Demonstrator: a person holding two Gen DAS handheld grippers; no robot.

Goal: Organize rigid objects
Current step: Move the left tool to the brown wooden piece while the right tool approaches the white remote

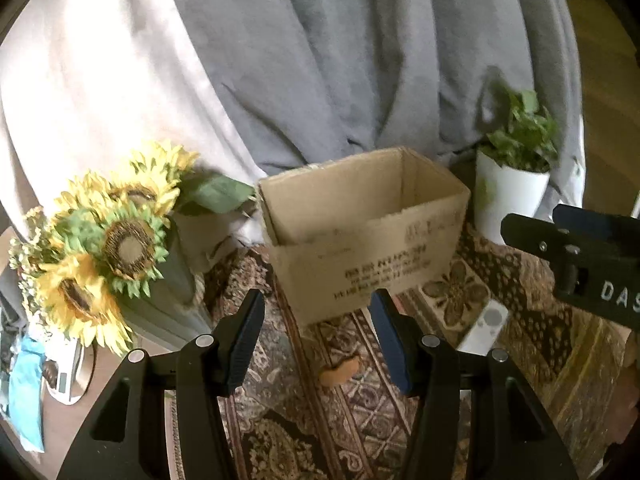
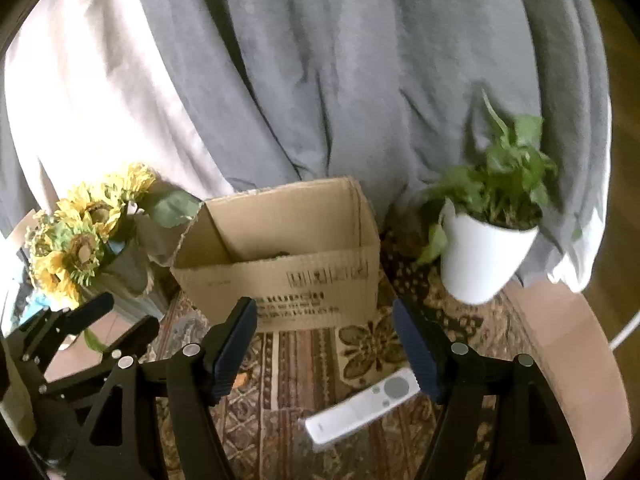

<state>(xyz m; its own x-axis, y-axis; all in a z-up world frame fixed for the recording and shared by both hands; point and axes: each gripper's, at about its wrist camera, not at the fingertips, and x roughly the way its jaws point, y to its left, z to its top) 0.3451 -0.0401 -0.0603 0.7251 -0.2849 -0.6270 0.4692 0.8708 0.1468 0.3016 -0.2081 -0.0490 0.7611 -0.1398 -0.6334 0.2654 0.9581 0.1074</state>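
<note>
An open cardboard box (image 1: 360, 232) stands on a patterned table cloth (image 1: 360, 408); it also shows in the right wrist view (image 2: 288, 264). A white remote (image 2: 362, 410) lies flat on the cloth just below my right gripper (image 2: 326, 344), which is open and empty above it. The remote also shows in the left wrist view (image 1: 484, 326). My left gripper (image 1: 318, 334) is open and empty in front of the box. A small orange-brown object (image 1: 340, 370) lies on the cloth between its fingers.
A vase of sunflowers (image 1: 108, 240) stands left of the box, also seen in the right wrist view (image 2: 84, 240). A white pot with a green plant (image 2: 486, 236) stands right of it. Grey fabric (image 2: 320, 80) hangs behind. The left gripper's body (image 2: 76, 344) shows at lower left.
</note>
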